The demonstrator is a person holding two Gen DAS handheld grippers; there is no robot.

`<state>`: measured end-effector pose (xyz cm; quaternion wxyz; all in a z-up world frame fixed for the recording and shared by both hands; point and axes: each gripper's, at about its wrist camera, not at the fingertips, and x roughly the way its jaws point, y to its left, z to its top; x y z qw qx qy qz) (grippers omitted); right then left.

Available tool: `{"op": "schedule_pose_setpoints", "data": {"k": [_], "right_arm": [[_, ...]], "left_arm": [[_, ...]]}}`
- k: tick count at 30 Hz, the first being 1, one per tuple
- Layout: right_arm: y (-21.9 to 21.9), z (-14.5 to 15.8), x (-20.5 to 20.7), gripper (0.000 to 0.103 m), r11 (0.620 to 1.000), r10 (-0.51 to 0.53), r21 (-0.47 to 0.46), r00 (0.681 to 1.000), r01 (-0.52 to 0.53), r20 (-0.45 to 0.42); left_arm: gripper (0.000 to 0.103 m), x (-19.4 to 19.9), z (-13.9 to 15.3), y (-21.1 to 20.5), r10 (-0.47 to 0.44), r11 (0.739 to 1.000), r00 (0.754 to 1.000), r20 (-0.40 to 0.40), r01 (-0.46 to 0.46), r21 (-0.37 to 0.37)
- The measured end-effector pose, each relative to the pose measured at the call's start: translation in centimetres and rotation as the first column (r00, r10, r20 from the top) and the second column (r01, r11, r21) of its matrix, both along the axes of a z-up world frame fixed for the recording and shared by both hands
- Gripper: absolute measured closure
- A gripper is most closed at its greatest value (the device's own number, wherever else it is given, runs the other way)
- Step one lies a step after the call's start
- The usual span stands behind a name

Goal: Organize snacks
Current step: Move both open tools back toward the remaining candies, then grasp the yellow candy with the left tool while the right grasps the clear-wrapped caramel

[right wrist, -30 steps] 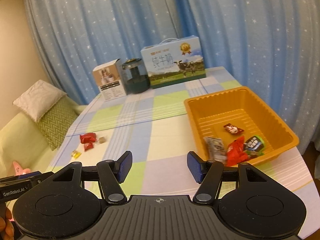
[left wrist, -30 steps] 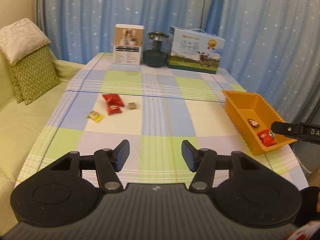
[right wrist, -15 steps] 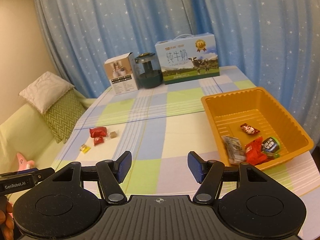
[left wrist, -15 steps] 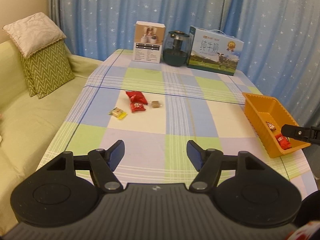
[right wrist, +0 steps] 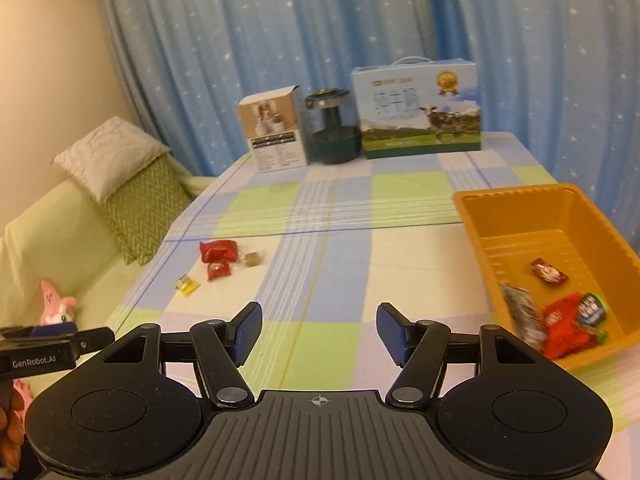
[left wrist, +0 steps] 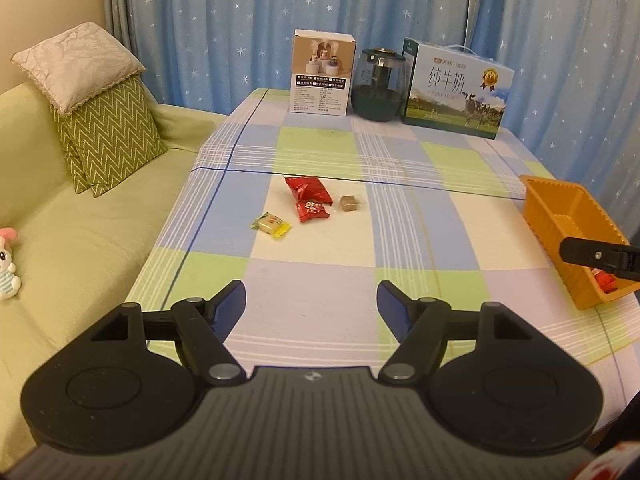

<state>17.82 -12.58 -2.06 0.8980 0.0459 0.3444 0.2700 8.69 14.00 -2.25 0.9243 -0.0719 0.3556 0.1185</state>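
Loose snacks lie on the checked tablecloth: a large red packet (left wrist: 308, 189), a small red packet (left wrist: 312, 211), a brown cube candy (left wrist: 349, 203) and a yellow candy (left wrist: 271, 224). They also show in the right wrist view, the large red packet (right wrist: 218, 250) among them. An orange tray (right wrist: 516, 210) at the right holds several wrapped snacks (right wrist: 564, 320). My left gripper (left wrist: 311, 304) is open and empty, above the table's near edge, short of the loose snacks. My right gripper (right wrist: 319, 332) is open and empty, left of the tray.
At the table's far edge stand a white box (left wrist: 322, 72), a dark glass jar (left wrist: 380, 84) and a milk carton box (left wrist: 456, 88). A green sofa (left wrist: 80, 240) with cushions (left wrist: 104, 132) and a plush toy (left wrist: 6, 264) lies left of the table. Blue curtains hang behind.
Both grippers have swung to the left and pulled back a little, both still open. The loose snacks now sit nearer the middle of the left wrist view; the tray has slid towards the right edge.
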Motion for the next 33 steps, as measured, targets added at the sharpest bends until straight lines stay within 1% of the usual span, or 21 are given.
{"op": "schedule_pose_setpoints", "data": {"k": [9, 12, 15, 16, 17, 18, 20, 25, 27, 33], "right_arm": [[5.5, -2.7, 2.9, 0.039, 0.989, 0.134, -0.062, 0.991, -0.133, 0.022], [7.1, -4.0, 4.3, 0.039, 0.983, 0.165, -0.081, 0.986, -0.162, 0.025], [8.5, -5.2, 5.9, 0.039, 0.98, 0.179, -0.095, 0.984, -0.176, 0.021], [8.9, -5.6, 6.5, 0.039, 0.979, 0.182, -0.1, 0.983, -0.179, 0.019], [9.3, -6.0, 6.9, 0.039, 0.977, 0.187, -0.107, 0.982, -0.184, 0.017], [9.6, -6.3, 7.5, 0.039, 0.976, 0.191, -0.112, 0.982, -0.188, 0.017], [10.1, -6.9, 8.4, 0.039, 0.974, 0.197, -0.12, 0.98, -0.194, 0.018], [11.1, -8.2, 10.6, 0.04, 0.971, 0.2, -0.133, 0.98, -0.197, 0.012], [11.6, -8.7, 11.3, 0.04, 0.97, 0.2, -0.141, 0.98, -0.196, 0.01], [13.6, -9.4, 13.0, 0.04, 0.967, 0.214, -0.143, 0.977, -0.211, 0.004]], "left_arm": [[0.033, 2.8, -1.2, 3.5, -0.014, 0.999, 0.999, -0.037, 0.015, 0.03], [0.033, 4.2, -2.2, 4.6, -0.013, 0.999, 0.998, -0.054, 0.015, 0.037], [0.034, 5.7, -3.5, 5.6, -0.011, 1.0, 0.999, -0.052, 0.013, 0.024], [0.035, 6.2, -4.1, 5.9, -0.012, 1.0, 0.998, -0.055, 0.013, 0.015], [0.039, 6.7, -4.6, 6.2, -0.015, 1.0, 0.998, -0.059, 0.015, 0.005], [0.046, 7.4, -5.1, 6.5, -0.02, 1.0, 0.998, -0.064, 0.02, -0.007], [0.054, 8.4, -6.1, 7.0, -0.019, 0.999, 0.998, -0.063, 0.017, -0.031], [0.055, 10.9, -8.1, 8.2, -0.004, 0.995, 0.999, -0.044, 0.0, -0.1], [0.061, 11.9, -8.8, 8.6, -0.004, 0.992, 0.999, -0.036, -0.001, -0.124], [0.063, 14.5, -10.4, 9.2, 0.008, 0.989, 0.999, -0.043, -0.014, -0.146]]}}
